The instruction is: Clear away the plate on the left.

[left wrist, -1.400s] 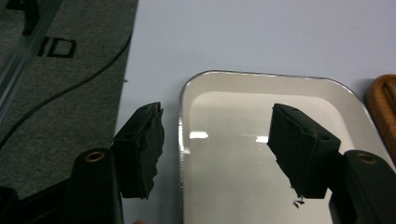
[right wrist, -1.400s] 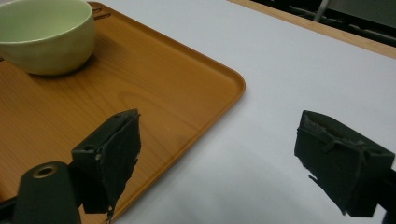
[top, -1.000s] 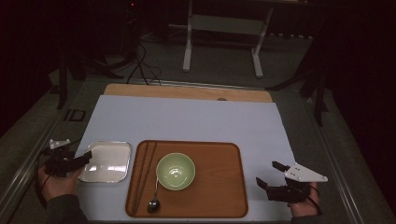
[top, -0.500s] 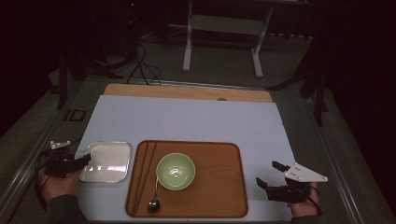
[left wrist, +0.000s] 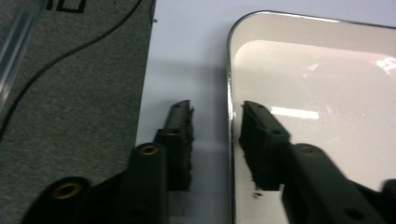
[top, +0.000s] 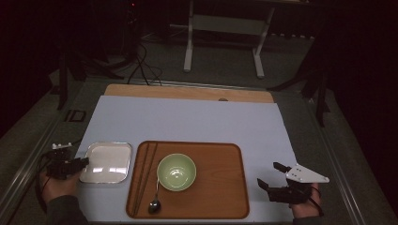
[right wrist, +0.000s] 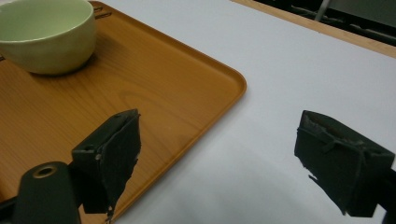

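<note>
Jaws of the left gripper straddle the near-left rim of the small metal tray, one jaw outside on the pale table cover and one inside over the tray's white floor. A gap shows on both sides of the rim, so they are parted and not yet pinching it. That straddle looks like the set-up for a rim grasp, the only purchase a shallow flat tray offers.

From the high view the left gripper sits at the left edge of the metal tray, which lies flat on the table just left of the wooden tray, close beside it, whether touching I cannot tell. The wooden tray carries a green bowl, a pair of chopsticks laid along its left side, and a spoon near its front edge.

Over at the right, the right gripper hangs near the front right of the table, apart from the wooden tray's right edge. Its jaws are spread wide and hold nothing; in the right gripper view the tray corner lies between them, farther off. It seems to be waiting clear of the work.
</note>
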A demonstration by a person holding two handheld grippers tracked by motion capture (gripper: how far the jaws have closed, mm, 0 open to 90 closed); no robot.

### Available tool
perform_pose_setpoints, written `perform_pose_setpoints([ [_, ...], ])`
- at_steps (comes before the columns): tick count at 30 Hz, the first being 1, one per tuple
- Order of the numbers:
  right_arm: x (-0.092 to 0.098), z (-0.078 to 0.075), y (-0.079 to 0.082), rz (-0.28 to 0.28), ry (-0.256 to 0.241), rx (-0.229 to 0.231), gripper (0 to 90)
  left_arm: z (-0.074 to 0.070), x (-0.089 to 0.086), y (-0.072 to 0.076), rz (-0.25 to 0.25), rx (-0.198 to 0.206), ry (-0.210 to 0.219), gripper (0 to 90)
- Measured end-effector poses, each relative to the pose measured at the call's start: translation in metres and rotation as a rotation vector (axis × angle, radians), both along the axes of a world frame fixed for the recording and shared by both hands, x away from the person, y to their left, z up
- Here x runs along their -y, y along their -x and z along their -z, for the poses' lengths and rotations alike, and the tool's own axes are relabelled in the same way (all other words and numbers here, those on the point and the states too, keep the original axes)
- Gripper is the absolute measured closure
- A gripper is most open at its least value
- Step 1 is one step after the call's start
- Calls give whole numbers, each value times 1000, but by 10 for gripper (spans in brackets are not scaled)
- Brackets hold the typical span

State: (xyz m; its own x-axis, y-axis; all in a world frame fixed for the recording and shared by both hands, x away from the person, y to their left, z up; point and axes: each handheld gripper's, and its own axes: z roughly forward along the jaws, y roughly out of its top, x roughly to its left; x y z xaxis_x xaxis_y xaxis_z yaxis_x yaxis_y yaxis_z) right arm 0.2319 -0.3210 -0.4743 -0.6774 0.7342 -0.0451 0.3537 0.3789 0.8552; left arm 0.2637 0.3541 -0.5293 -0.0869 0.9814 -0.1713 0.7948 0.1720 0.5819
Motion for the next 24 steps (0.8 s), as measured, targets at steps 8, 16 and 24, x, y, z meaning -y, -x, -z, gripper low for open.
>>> perform_pose_setpoints([
  [8,-1,0,0,1,1,-2,144,-1,-2,1,32,-8,66,864],
  [16,0,1,0,2,-2,-3,144,3,-12,5,8,-2,195,892],
  [24,0,1,0,2,-2,-2,144,3,-15,8,-16,9,253,896],
])
